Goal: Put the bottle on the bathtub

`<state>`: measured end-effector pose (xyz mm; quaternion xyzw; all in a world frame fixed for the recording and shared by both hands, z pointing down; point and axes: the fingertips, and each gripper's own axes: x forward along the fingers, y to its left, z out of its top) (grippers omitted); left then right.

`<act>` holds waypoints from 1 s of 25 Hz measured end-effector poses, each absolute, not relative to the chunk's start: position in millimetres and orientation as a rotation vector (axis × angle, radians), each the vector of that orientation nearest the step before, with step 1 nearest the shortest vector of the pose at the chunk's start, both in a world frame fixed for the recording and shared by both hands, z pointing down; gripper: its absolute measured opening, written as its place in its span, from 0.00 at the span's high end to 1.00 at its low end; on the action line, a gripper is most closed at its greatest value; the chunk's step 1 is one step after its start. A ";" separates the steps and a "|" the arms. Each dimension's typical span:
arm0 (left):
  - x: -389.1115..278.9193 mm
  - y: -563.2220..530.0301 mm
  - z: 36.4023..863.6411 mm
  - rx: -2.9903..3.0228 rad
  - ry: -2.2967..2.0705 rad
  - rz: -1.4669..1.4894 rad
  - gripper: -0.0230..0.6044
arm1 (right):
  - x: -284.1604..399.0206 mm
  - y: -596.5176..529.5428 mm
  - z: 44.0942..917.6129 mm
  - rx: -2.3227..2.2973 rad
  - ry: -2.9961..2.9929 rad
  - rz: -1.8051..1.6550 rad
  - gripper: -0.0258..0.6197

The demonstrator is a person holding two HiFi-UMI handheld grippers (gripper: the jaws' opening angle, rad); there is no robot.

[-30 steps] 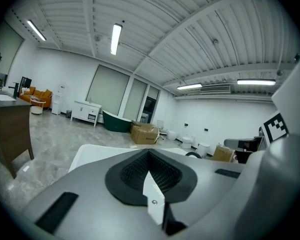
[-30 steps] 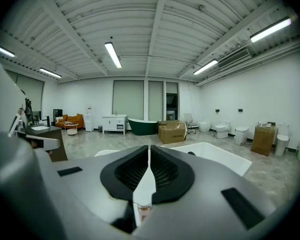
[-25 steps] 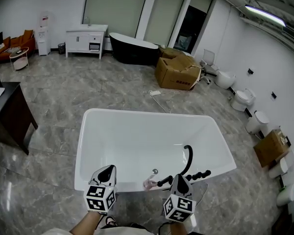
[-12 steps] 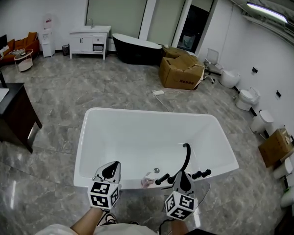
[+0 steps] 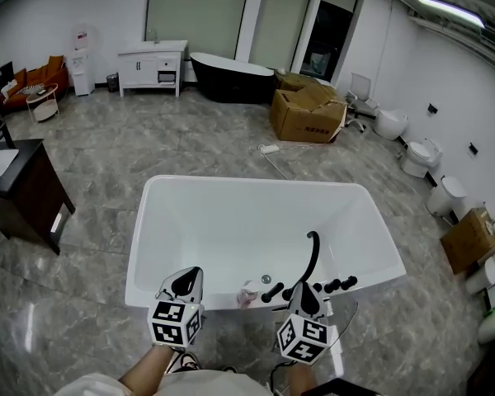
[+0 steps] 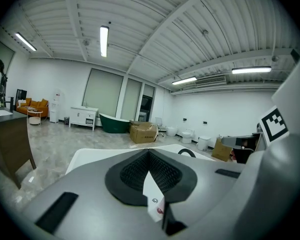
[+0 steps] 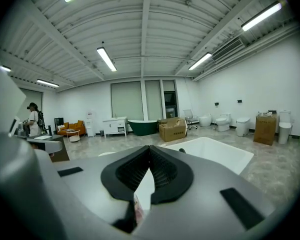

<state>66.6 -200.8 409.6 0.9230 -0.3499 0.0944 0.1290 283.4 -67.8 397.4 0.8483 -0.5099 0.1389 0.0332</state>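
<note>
Looking down, we see the bathtub, white and empty of water, on a grey marbled floor, and the bottle, small and pinkish, stands upright on its near rim, just left of the black faucet and its handles. Our left gripper hangs at that rim to the left of the bottle, its jaws pressed together with nothing between them. Our right gripper sits to the right, by the faucet handles, jaws likewise closed and empty. The bottle stands between the two, touching neither. In each gripper's own view the dark pads meet at the tips, with the tub's white edge beyond. Across the room we make out a black tub along the far wall, a white cabinet beside it, a cardboard box, and toilets lined along the right wall.
</note>
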 end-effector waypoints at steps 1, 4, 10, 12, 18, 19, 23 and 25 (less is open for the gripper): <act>65.5 -200.6 409.0 2.688 -1.016 0.279 0.96 | 282.1 -67.9 396.6 2.610 -1.570 0.427 0.92; 65.1 -201.6 406.3 2.699 -1.019 0.282 0.96 | 282.4 -67.3 395.1 2.617 -1.565 0.428 0.92; 73.7 -198.2 413.0 2.686 -0.999 0.295 0.96 | 288.1 -59.9 394.3 2.622 -1.548 0.427 0.92; 77.4 -198.0 413.4 2.685 -0.991 0.295 0.96 | 289.9 -58.6 394.3 2.622 -1.543 0.433 0.92; 87.5 -195.9 419.1 2.684 -0.970 0.299 0.96 | 294.7 -55.8 395.9 2.614 -1.549 0.438 0.92; 88.4 -196.0 419.9 2.683 -0.970 0.300 0.96 | 295.9 -55.9 396.3 2.615 -1.548 0.440 0.92; 90.3 -198.7 420.9 2.681 -0.973 0.303 0.96 | 298.6 -58.3 396.2 2.602 -1.534 0.424 0.92; 90.1 -200.1 420.7 2.682 -0.971 0.305 0.96 | 297.6 -58.9 394.2 2.594 -1.525 0.402 0.92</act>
